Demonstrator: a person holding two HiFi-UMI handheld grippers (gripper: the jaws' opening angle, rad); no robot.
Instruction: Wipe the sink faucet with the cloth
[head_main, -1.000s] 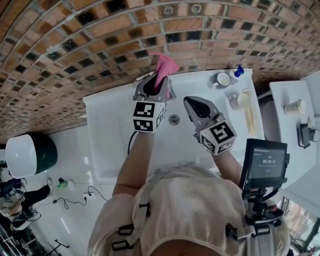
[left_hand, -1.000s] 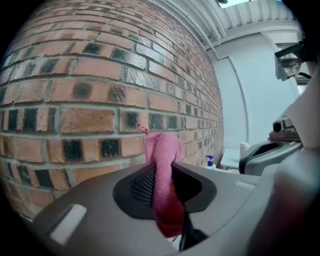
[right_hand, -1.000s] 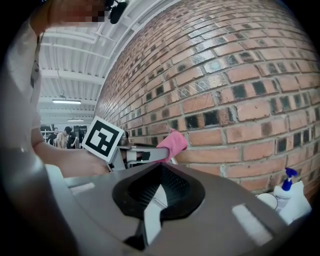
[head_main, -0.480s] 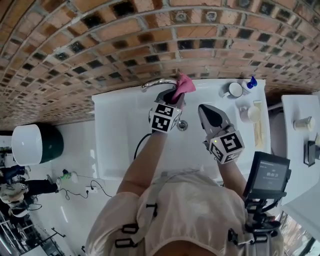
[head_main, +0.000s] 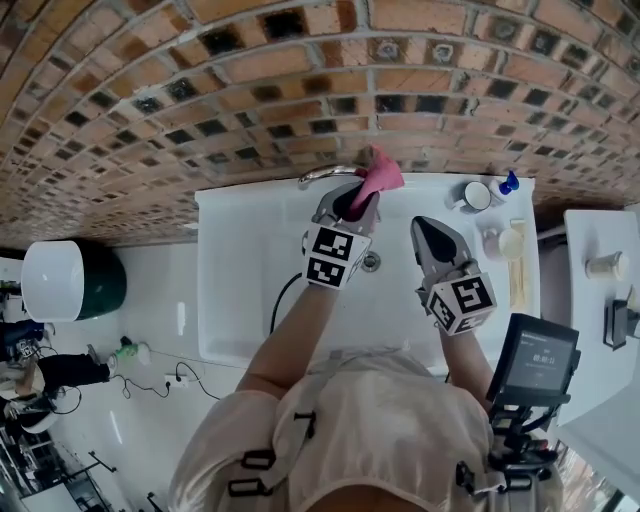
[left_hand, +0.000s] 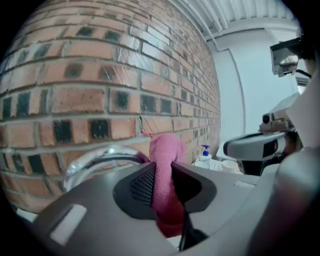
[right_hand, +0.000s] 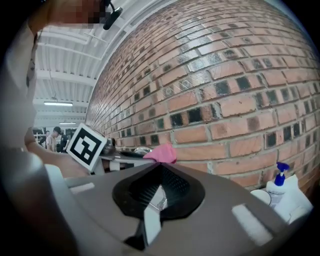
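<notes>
The left gripper (head_main: 352, 198) pinches the pink cloth (head_main: 380, 170), just beside the faucet (head_main: 325, 174). The shiny spout runs along the wall, away from the cloth. The right gripper (head_main: 425, 232), pressed together and empty, is farther from the faucet.

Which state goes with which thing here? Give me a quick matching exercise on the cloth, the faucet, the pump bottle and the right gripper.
Things:
1. pink cloth
2. faucet
3. blue-capped bottle
4. right gripper

States:
A. nothing in it, jaws together, over the sink
B. clamped in the left gripper
C. at the sink's back right corner
D. chrome, curved, by the brick wall

Pairs: 1-B, 2-D, 3-C, 4-A
</notes>
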